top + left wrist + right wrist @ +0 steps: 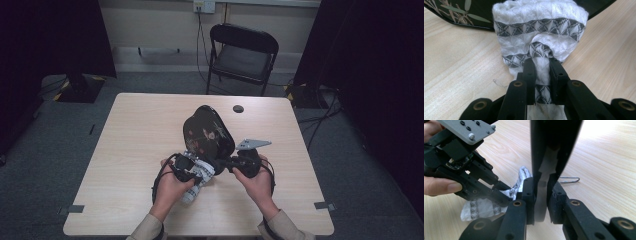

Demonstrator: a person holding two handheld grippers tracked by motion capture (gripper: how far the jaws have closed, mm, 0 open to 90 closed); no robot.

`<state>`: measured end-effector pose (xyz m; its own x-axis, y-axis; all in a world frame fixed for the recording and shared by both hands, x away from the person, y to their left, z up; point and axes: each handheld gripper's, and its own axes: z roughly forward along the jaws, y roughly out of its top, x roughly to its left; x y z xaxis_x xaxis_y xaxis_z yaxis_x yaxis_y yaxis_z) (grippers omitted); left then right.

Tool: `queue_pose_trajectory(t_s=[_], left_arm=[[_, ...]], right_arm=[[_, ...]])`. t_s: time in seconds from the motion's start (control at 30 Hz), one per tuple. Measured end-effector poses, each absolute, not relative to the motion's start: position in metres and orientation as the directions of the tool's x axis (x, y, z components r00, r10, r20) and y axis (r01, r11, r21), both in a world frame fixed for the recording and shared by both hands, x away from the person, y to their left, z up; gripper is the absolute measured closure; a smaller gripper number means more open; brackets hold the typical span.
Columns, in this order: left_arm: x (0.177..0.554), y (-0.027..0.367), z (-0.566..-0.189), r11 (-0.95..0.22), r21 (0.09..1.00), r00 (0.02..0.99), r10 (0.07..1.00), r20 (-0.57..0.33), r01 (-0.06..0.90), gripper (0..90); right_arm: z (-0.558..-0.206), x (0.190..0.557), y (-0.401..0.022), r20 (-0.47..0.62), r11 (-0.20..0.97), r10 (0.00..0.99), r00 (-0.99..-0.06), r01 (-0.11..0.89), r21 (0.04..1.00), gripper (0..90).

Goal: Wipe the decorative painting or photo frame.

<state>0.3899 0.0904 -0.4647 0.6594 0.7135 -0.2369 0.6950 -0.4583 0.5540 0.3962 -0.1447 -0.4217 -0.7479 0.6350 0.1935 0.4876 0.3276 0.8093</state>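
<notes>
At the centre of the high view, one wooden table carries one white cloth with grey triangle bands, one black lacquered tray with a leaf pattern tilted up on its edge, and two hand-held grippers. Lower left of centre, the left gripper pinches a bunched fold of the cloth against the tray's lower edge. Just to its right, the right gripper, pointing leftwards from a raised wrist, clamps the tray's rim.

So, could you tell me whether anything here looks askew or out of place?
Yes: the black tray is tipped up on edge rather than lying flat, its rim pinched in the right tongs. The left tongs grip a bunched patterned cloth. A stray wire clip lies on the table.
</notes>
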Motion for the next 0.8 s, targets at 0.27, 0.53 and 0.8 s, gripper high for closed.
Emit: queue_pose_trajectory(t_s=[0.27, 0.53, 0.8], left_arm=[[0.388, 0.096, -0.456, -0.441, 0.572, 0.660, 0.707, -0.254, 0.692, 77.7], [0.387, 0.103, -0.419, -0.414, 0.642, 0.683, 0.690, -0.241, 0.645, 77.7], [0.390, 0.102, -0.369, -0.380, 0.725, 0.711, 0.670, -0.212, 0.575, 77.7]], right_arm=[[-0.424, 0.395, -0.148, 0.222, 0.318, 0.629, -0.745, 0.507, 0.801, 76.3], [-0.421, 0.390, -0.153, 0.222, 0.313, 0.638, -0.737, 0.512, 0.800, 74.9], [-0.419, 0.386, -0.160, 0.234, 0.305, 0.642, -0.730, 0.523, 0.796, 77.3]])
